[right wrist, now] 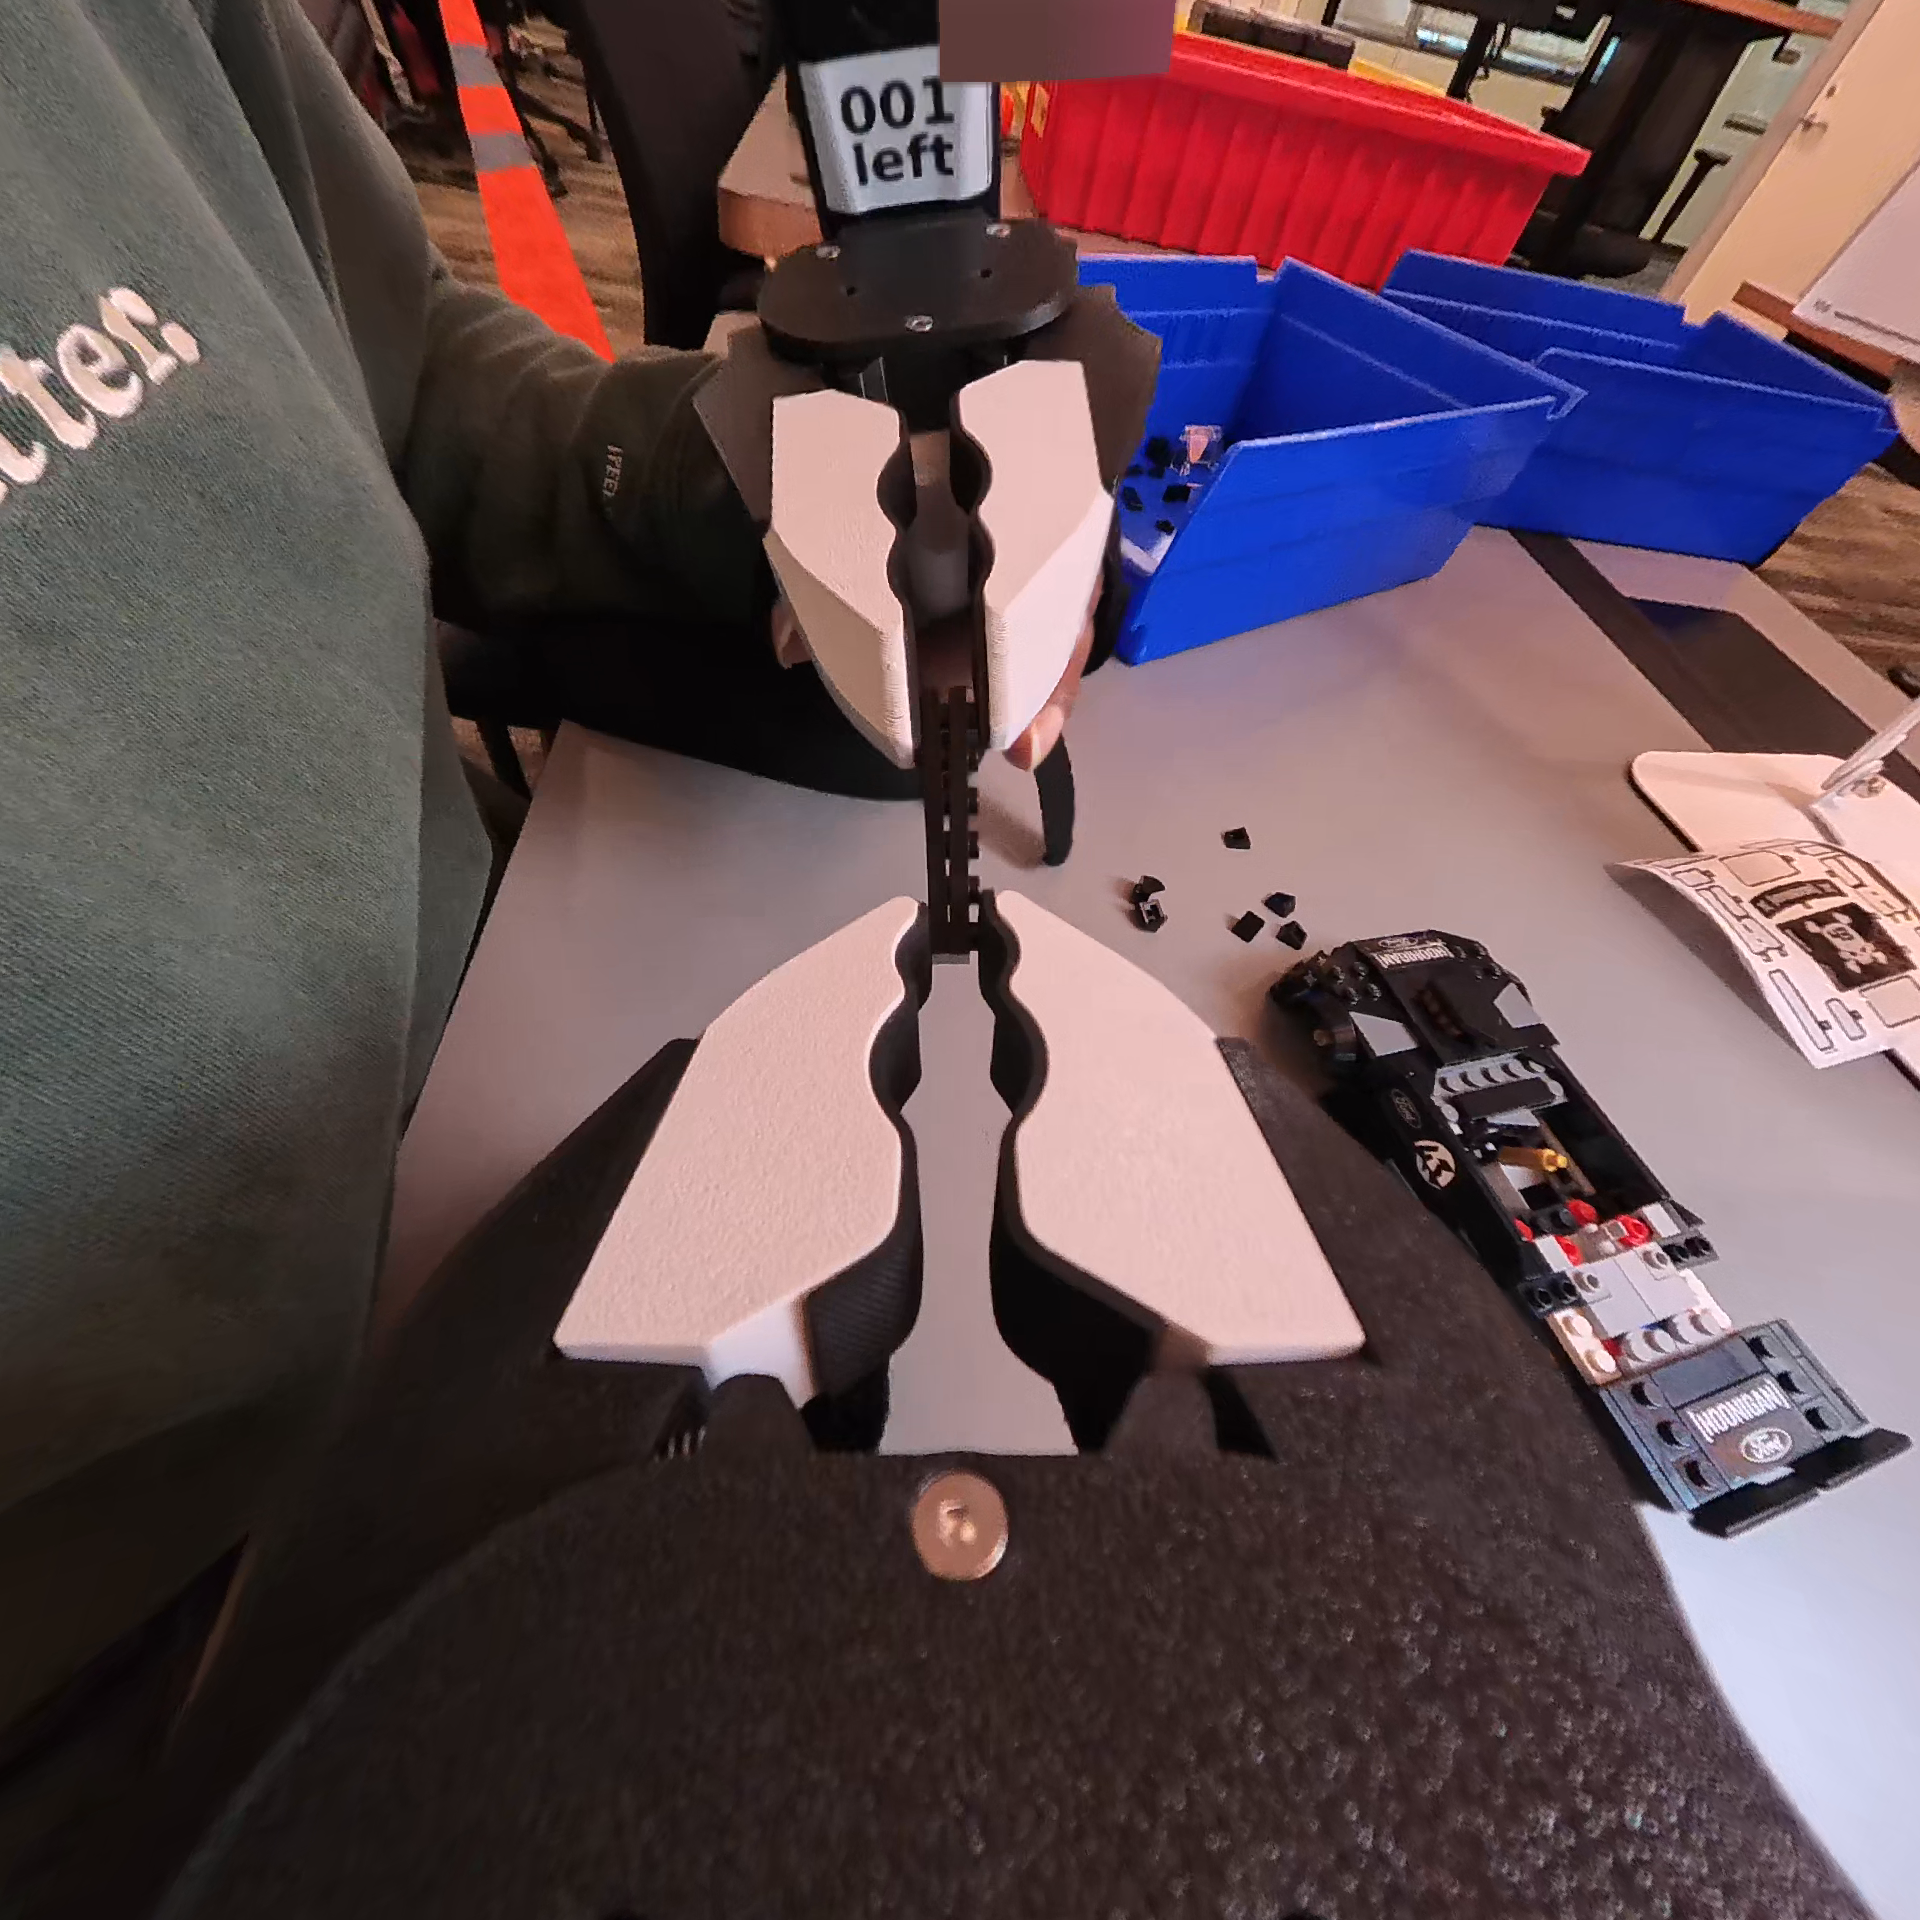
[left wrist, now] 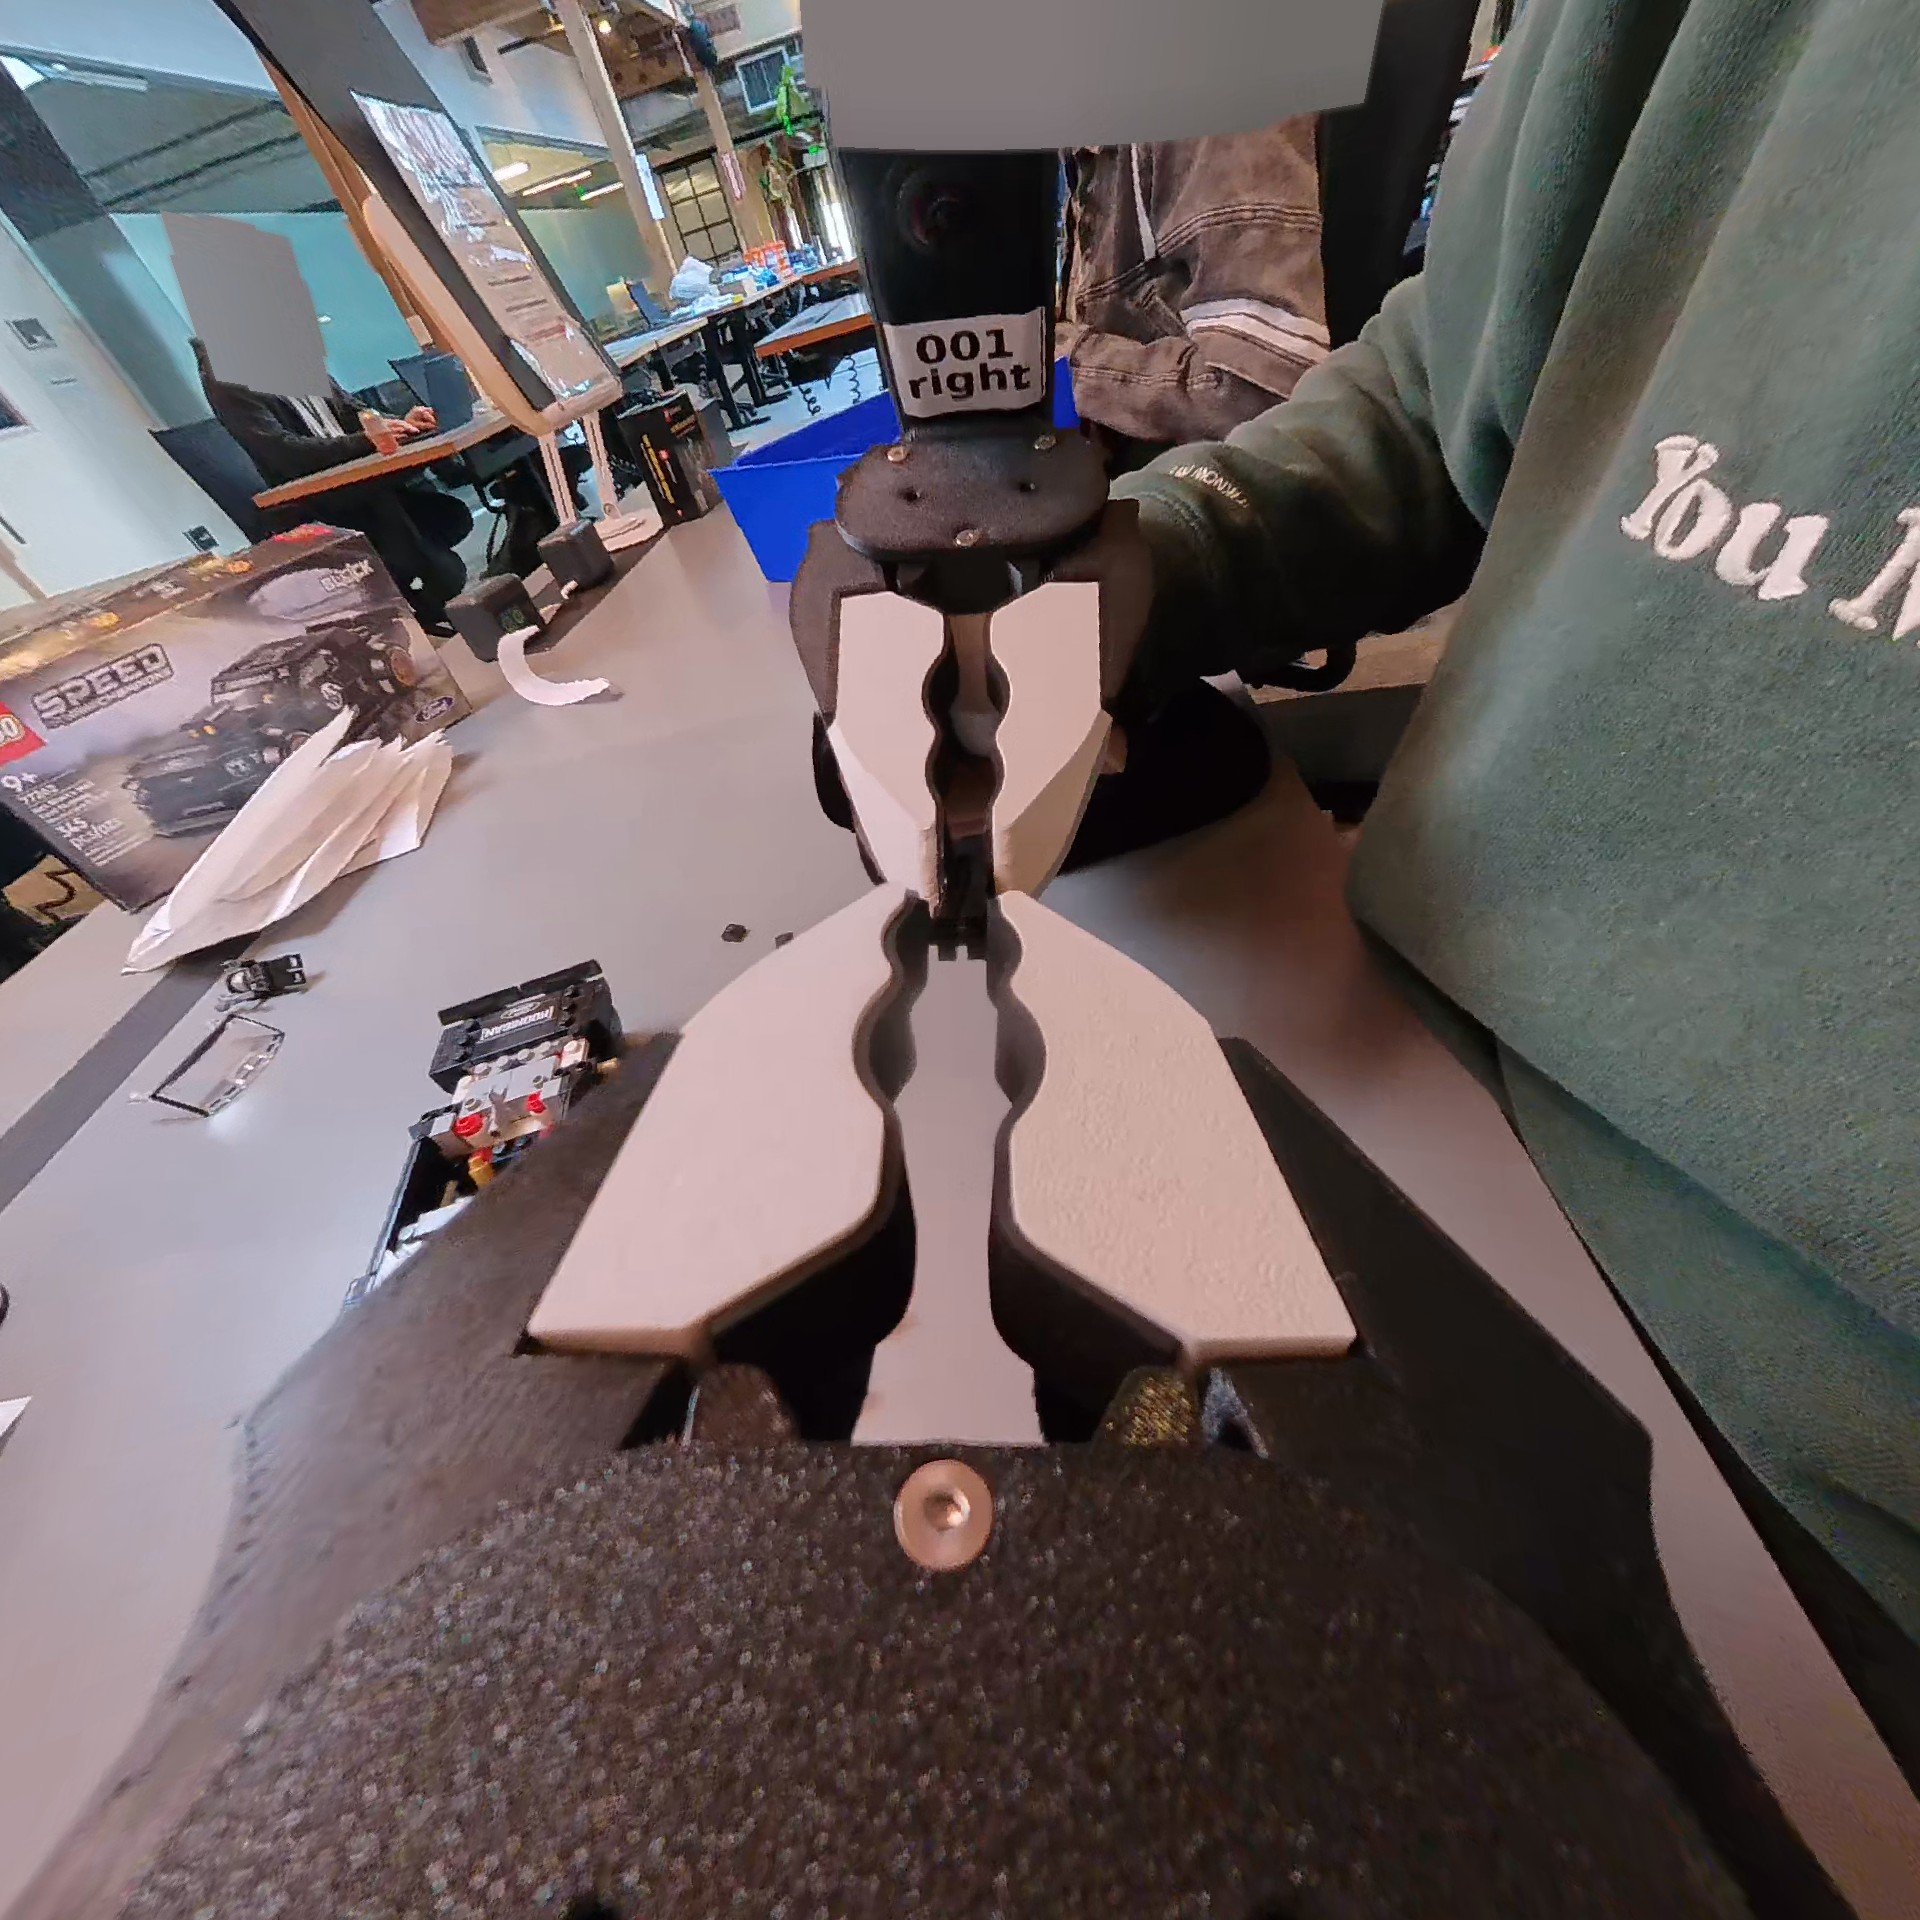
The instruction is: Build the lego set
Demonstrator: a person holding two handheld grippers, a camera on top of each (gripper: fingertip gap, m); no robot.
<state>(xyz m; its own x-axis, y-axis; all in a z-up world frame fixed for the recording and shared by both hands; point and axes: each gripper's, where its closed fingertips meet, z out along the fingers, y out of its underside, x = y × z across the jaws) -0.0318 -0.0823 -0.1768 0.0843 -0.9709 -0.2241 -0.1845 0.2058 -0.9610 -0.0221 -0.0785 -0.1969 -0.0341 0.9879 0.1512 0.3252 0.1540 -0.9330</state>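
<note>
Lego plates (right wrist: 954, 831), a long black stack, hang above the grey table (right wrist: 1351, 748), clamped at opposite ends by the left gripper (left wrist: 954, 920) and right gripper (right wrist: 954, 925), tip to tip. Right of them lies the half-built black car (right wrist: 1558, 1174).

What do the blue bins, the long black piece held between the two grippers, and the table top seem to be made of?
Blue bins: probably moulded plastic, smooth with a slight sheen and thin stiff walls.
Long black piece: likely hard plastic; studded edges like toy bricks, dull gloss.
Table top: grey, smooth and matte, perhaps laminate; the core cannot be told.
</note>
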